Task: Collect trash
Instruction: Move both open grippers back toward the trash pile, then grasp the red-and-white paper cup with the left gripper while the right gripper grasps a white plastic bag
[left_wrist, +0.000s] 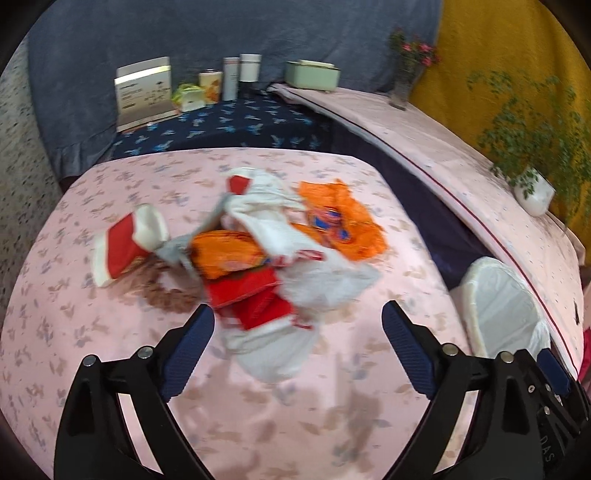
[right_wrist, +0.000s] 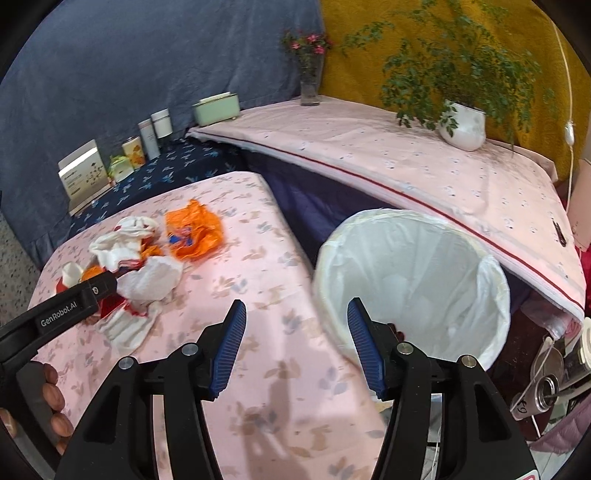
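Bin (right_wrist: 413, 280): round, lined with a white plastic bag, set on the floor between the desk and a lower ledge; nothing is seen inside it except the liner. In the left wrist view only its rim (left_wrist: 506, 306) is shown, at the right edge of the desk.

Trash pile (left_wrist: 266, 258): crumpled wrappers heaped near the middle of the desk, well apart from the bin. White paper or plastic, red-and-white packets and orange foil are tangled together; one red-and-white packet (left_wrist: 125, 247) lies at the left of the heap, and one orange wrapper (left_wrist: 340, 221) with a blue print lies at its right, just beside the rest. Details are blurred.

Desk (left_wrist: 258, 424): covered with a pink cloth printed with small leaves.

Ledge (right_wrist: 424, 166): draped in pale pink cloth with a red stripe; a white pot with a trailing green plant (right_wrist: 463, 125), a glass vase of pink flowers (right_wrist: 310, 85) and a pale green box (right_wrist: 216, 109) are carried on it.

Shelf behind, dark blue printed cloth: a card box (left_wrist: 144, 92), tins and white jars are lined up against a blue drape; a mustard drape hangs at the right.

Left gripper (left_wrist: 299, 343): jaws spread wide, nothing between them, held just short of the pile.

Right gripper (right_wrist: 297, 350): jaws partly open, empty, by the bin's rim.
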